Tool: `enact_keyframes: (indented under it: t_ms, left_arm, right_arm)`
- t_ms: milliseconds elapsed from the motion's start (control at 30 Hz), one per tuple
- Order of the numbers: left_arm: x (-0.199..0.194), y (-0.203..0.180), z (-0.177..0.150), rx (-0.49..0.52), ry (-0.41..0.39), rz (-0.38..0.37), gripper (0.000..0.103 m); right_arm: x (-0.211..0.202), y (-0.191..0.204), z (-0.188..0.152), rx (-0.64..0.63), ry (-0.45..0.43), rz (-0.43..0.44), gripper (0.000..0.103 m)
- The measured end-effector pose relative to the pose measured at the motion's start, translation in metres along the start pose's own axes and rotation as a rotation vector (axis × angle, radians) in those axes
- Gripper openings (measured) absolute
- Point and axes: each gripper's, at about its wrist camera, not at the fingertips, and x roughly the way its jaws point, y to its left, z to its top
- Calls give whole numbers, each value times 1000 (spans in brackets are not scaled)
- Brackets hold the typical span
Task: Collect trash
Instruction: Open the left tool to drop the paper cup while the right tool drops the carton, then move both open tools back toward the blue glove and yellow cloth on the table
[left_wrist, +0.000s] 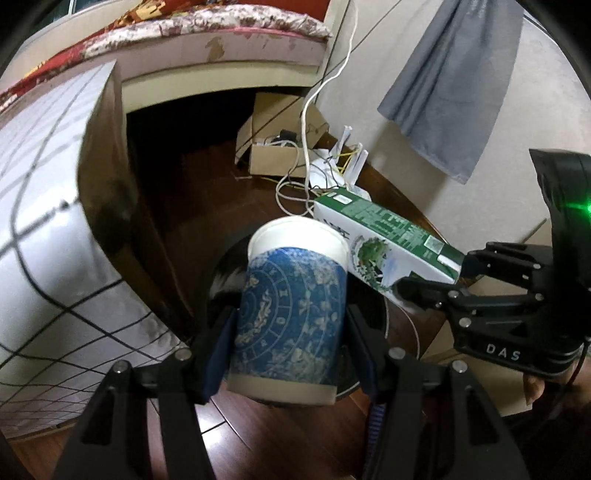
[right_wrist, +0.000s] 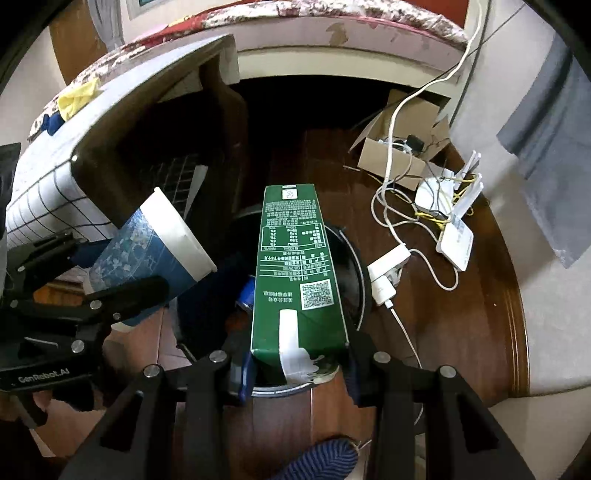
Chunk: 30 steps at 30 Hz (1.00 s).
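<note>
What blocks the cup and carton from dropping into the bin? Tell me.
Nothing visible does. The left gripper holds the paper cup and the right gripper holds the green carton right over the open black bin; a blue can already lies inside.

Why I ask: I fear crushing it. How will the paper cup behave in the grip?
The paper cup is probably light and thin-walled, so it may dent where the left gripper pinches it. Its rim looks round and undented, so the hold seems gentle enough. It tapers, so it could slip out toward its narrow base.
</note>
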Motion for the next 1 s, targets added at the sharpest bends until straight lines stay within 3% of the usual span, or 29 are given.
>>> enact_keyframes:
  t_ms: [100, 133, 167, 300, 333, 367, 1000]
  left_arm:
    - [5, 5, 1, -35, -16, -40, 71]
    - [7, 8, 1, -48, -18, -34, 84]
    - [8, 11, 1, -70, -24, -31, 89]
    - [13, 25, -4, -131, -8, 31, 94]
    - [12, 27, -6, -132, -7, 40, 96]
    - [12, 27, -8, -127, -9, 49, 96]
    - [-31, 28, -16, -85, -78, 160, 97]
  right_arm:
    - [15, 1, 1, -26, 21, -13, 43]
    - [20, 0, 1, -34, 31, -49, 63]
    - [24, 0, 0, -39, 37, -80, 83]
    - [32, -10, -4, -31, 69, -123, 91]
    - [32, -11, -4, -34, 67, -131, 100]
    - [31, -11, -4, -40, 63, -138, 102]
    - [-2, 12, -1, -70, -13, -131, 102]
